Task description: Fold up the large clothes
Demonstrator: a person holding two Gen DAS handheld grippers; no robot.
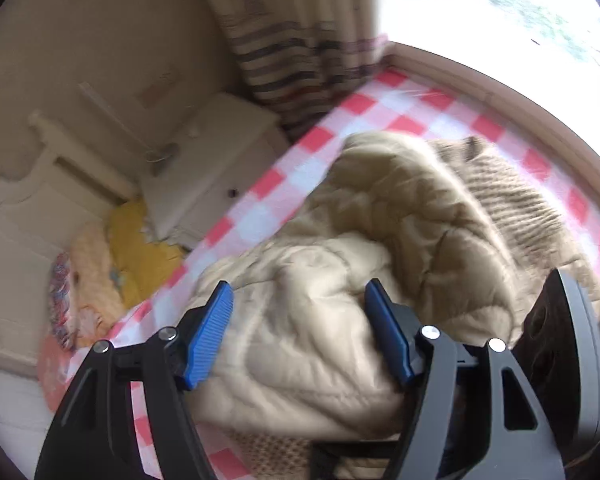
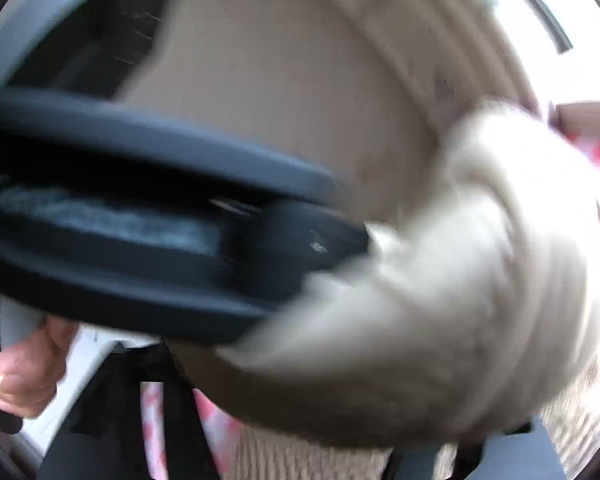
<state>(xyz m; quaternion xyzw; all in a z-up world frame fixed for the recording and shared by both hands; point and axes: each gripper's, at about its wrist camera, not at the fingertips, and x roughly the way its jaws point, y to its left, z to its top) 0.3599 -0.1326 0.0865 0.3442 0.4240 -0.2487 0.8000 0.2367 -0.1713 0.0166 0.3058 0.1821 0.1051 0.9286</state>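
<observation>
A large beige quilted jacket (image 1: 360, 220) lies bunched on the red-and-white checked cloth (image 1: 284, 176); a ribbed knit part (image 1: 500, 184) shows at its far side. My left gripper (image 1: 300, 328) is open, its blue pads (image 1: 210, 334) astride a fold of the jacket near the front. The other gripper's dark body (image 1: 560, 344) shows at the right edge. The right wrist view is blurred: the left gripper's black body (image 2: 140, 216) crosses it, with beige fabric (image 2: 440, 300) bunched close to the lens. The right gripper's own fingers are hidden.
A cream bedside cabinet (image 1: 216, 168) and a striped curtain (image 1: 292, 52) stand beyond the cloth's left edge. A bed with yellow and patterned bedding (image 1: 112, 264) lies to the left. A bright window (image 1: 520, 8) is at the back right. A hand (image 2: 24, 368) shows at lower left.
</observation>
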